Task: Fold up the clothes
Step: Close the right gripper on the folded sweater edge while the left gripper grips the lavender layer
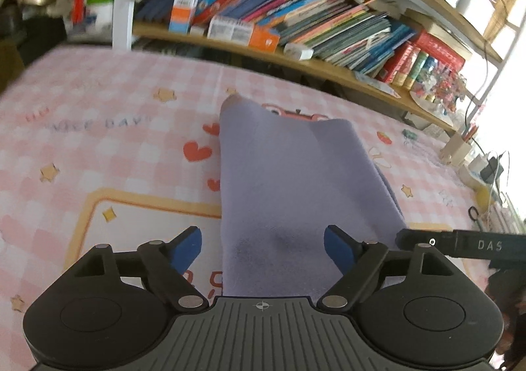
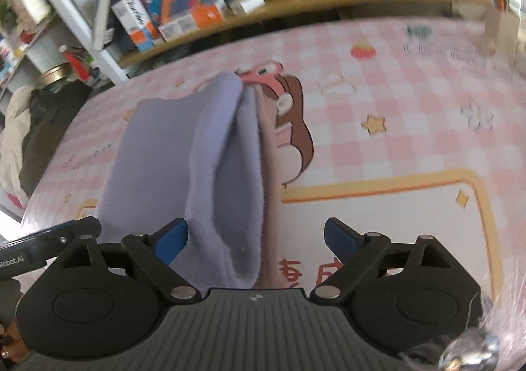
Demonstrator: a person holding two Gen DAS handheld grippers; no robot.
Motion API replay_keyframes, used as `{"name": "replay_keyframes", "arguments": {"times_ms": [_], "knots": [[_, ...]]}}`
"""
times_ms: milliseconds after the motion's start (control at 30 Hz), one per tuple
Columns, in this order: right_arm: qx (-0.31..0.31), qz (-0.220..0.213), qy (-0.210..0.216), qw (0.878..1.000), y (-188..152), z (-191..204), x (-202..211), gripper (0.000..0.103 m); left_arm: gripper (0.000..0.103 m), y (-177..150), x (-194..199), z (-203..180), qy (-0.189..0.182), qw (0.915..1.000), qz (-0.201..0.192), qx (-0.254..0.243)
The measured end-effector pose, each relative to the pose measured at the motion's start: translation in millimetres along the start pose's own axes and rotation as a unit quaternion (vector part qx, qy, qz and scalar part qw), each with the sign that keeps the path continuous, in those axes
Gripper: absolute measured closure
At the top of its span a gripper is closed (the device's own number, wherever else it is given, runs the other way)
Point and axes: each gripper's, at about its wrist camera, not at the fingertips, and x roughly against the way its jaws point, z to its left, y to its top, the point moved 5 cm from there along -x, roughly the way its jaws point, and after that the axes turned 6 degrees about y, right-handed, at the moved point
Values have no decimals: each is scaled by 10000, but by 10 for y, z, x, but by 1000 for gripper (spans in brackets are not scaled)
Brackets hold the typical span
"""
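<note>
Pink checked cartoon sheet, wooden shelf crammed with leaning books

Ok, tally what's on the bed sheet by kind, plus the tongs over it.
Purple cloth: 1
Tongs: 2, left tongs and right tongs, both open, gripping nothing
Total: 3

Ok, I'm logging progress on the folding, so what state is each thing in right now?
Lavender garment: folded into a long strip, lying on the pink checked sheet, held by neither claw.
Left claw: open, jaws either side of the garment's near end, not pressing it.
Right claw: open, garment edge beside its left finger.
Bookshelf: full, books leaning.
</note>
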Motion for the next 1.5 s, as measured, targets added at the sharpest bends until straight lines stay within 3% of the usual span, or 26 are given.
{"name": "replay_keyframes", "arguments": {"times_ms": [167,267,333,400,567,700,767,833,1033,1133,1500], "knots": [[-588,355,416,9968,54,-101,-208,13,21,83,-256,142,-276,9981,355,415],[-669,329,543,9957,113,-84,-270,15,21,119,-393,187,-447,9955,548,626],[-716,351,645,9947,147,-72,-311,24,22,136,-468,202,-565,9937,642,729],[-756,380,739,9937,162,-57,-347,45,28,145,-517,188,-692,9917,724,803],[-691,381,691,9945,175,-15,-376,63,40,148,-550,98,-642,9929,731,686],[345,8,347,9988,176,245,-264,76,56,171,-435,-41,-437,9977,476,207],[1139,-243,103,9931,155,452,-180,77,57,173,-361,-132,-307,9990,312,-111],[1324,-301,82,9907,120,511,-156,77,57,173,-338,-156,-257,9989,284,-262],[80,10,356,9993,129,190,-226,73,49,161,-410,-33,-419,9975,559,104],[-224,71,394,9989,118,116,-234,69,46,148,-431,-38,-412,9973,586,138],[-655,295,617,9955,93,6,-347,52,39,83,-562,93,-714,9898,815,926]]}}
